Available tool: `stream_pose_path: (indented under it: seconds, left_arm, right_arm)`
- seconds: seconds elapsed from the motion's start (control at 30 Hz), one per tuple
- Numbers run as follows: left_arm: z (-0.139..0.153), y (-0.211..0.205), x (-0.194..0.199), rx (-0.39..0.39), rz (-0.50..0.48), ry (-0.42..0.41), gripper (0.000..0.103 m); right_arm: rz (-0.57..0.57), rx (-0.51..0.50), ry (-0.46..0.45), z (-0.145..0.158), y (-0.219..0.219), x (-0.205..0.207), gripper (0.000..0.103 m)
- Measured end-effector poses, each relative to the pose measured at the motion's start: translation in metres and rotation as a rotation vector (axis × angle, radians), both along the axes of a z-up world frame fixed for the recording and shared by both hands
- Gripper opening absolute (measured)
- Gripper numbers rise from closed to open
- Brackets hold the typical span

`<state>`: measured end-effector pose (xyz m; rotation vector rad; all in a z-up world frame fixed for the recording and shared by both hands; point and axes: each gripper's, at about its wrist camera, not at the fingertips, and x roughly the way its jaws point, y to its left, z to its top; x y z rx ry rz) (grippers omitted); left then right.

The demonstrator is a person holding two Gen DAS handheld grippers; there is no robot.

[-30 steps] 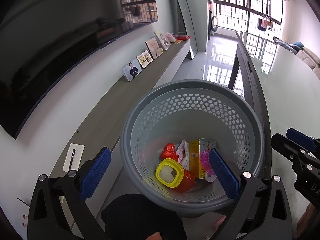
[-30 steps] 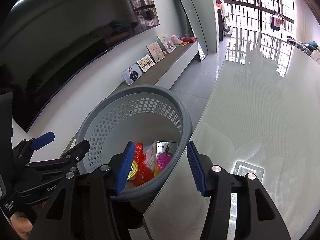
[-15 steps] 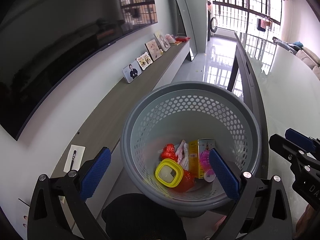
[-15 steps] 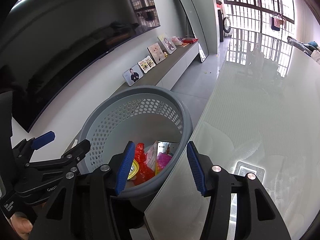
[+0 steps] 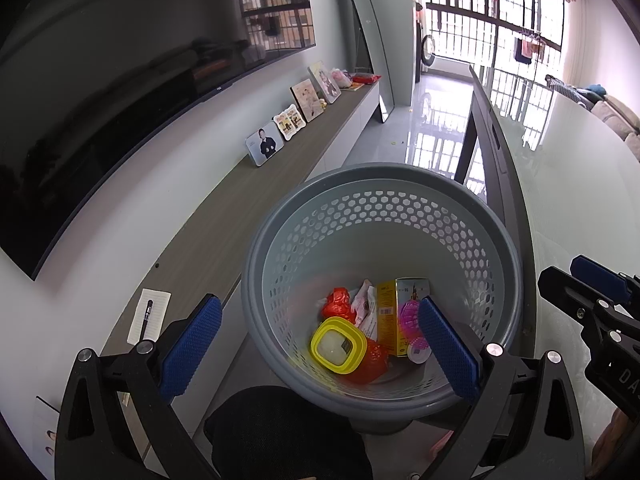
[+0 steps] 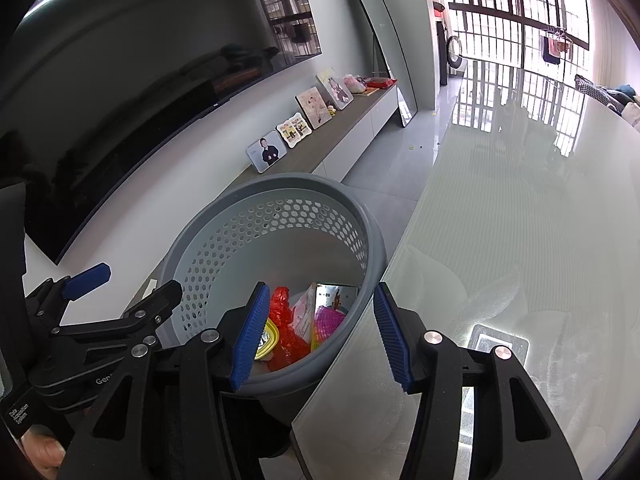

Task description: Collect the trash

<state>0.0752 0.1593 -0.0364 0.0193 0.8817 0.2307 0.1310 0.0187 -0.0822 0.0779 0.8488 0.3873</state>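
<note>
Grey perforated basket (image 5: pixel 380 184) on the floor, just beside the near left edge of the glass-topped table (image 6: pixel 520 200), in the gap between table and low TV bench (image 5: pixel 224 220). Already inside, at the bottom: a yellow-lidded container (image 5: pixel 338 345) nearest, a crumpled red wrapper (image 5: pixel 338 306) behind it, a yellow carton (image 5: pixel 394 312) upright to the right, a pink round piece (image 5: pixel 408 314) against the carton, some pale wrapping (image 5: pixel 366 304) between. Judging by this heap, most of the collecting done.

Left gripper (image 5: pixel 320 346) above the near rim, spread wide, nothing between the blue pads. Right gripper (image 6: pixel 318 340) to the right of it, over the basket's right rim and the table edge, likewise parted and empty.

On the table, only a small flat square object (image 6: pixel 498 346) near the right gripper; whether trash or not, cannot tell. Rest of the visible tabletop glossy, with no loose litter seen. On the bench, a notepad with pen (image 5: pixel 149 316) near, photo frames (image 5: pixel 276 136) farther along, a few coloured packets (image 5: pixel 360 79) at the far end.

Probably at or near the end: possibly that one square item left, otherwise only pulling away.
</note>
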Motion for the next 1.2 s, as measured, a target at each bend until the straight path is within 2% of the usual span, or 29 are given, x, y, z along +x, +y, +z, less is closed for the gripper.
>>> stream_pose_path:
  seconds: [1.2]
  left_arm:
    - [-0.0033, 0.0016, -0.0024, -0.013, 0.008, 0.007, 0.097]
  right_arm:
    - [-0.001, -0.001, -0.001, -0.0002, 0.0019, -0.0006, 0.052]
